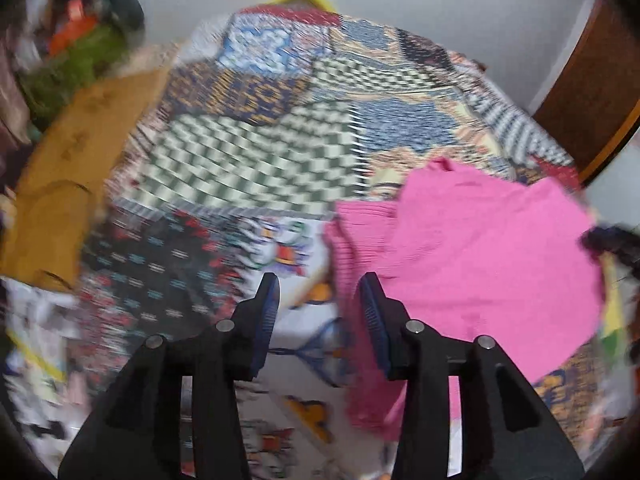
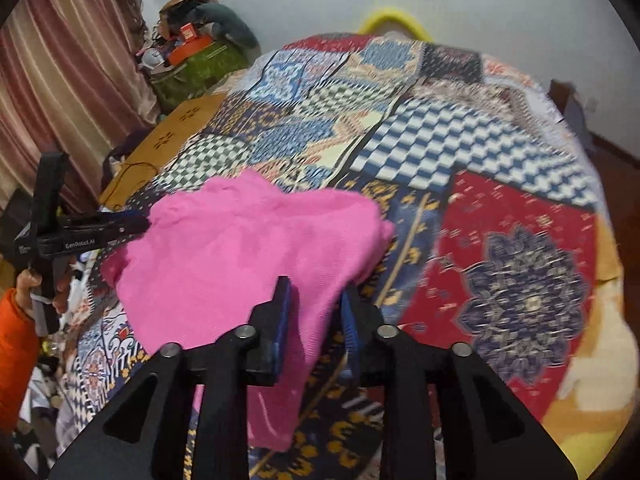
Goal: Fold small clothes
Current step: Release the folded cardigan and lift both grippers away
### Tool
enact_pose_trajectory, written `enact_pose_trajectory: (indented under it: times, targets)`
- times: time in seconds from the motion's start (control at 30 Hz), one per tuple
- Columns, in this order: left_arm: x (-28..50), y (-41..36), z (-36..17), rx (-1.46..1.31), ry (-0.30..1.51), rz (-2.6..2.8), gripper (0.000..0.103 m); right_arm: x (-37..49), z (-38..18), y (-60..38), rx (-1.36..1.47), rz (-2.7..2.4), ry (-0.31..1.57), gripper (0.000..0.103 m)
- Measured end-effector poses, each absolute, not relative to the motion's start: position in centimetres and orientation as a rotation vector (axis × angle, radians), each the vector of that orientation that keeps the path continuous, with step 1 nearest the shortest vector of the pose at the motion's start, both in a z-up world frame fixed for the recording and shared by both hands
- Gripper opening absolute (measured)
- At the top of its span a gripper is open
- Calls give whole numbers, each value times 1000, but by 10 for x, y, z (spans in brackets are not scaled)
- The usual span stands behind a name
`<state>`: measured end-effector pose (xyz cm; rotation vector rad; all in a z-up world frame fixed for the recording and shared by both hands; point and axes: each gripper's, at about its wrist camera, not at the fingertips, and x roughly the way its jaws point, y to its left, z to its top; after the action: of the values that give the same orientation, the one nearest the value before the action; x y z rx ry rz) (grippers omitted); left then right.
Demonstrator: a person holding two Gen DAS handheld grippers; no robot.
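Note:
A small pink garment [image 2: 240, 256] lies crumpled on a patchwork bedspread [image 2: 460, 152]. In the left wrist view the pink garment [image 1: 480, 260] lies to the right of my left gripper [image 1: 320, 300], which is open and empty, its right finger at the cloth's left edge. My right gripper [image 2: 316, 312] has its jaws a little apart with a fold of the pink cloth between them; I cannot tell if it grips. The left gripper also shows in the right wrist view [image 2: 136, 222], its tips at the garment's far left edge.
A brown mat [image 1: 68, 184] lies left of the bed. A green bag with clutter [image 2: 200, 64] stands by striped curtains [image 2: 68, 80]. A yellow hoop [image 2: 394, 20] sits behind the bed. A wooden door [image 1: 588, 92] is at the right.

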<state>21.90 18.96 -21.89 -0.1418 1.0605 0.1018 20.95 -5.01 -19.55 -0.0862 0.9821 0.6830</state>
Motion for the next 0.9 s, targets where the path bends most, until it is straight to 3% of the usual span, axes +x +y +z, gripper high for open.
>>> enact_pose_trajectory:
  times: [0.2,0.27,0.37,0.67,0.9]
  targets:
    - [200,177,-198,-141,1016,42,46,185,-167,-43,-160,709,855,45]
    - [195,169,-194,-145,995,27,54,178,-167,-34,-174,745,855,45]
    - [188,162,-193,-175,975,1,58,173,-179,-21,-173,789,895,45]
    - [172,178,-223,-98,1046,148,58,168,-207,-30,-165,749,976,45]
    - [144,183,-179,-129,929,195,58,156,-166,-53,-116,678,858,45]
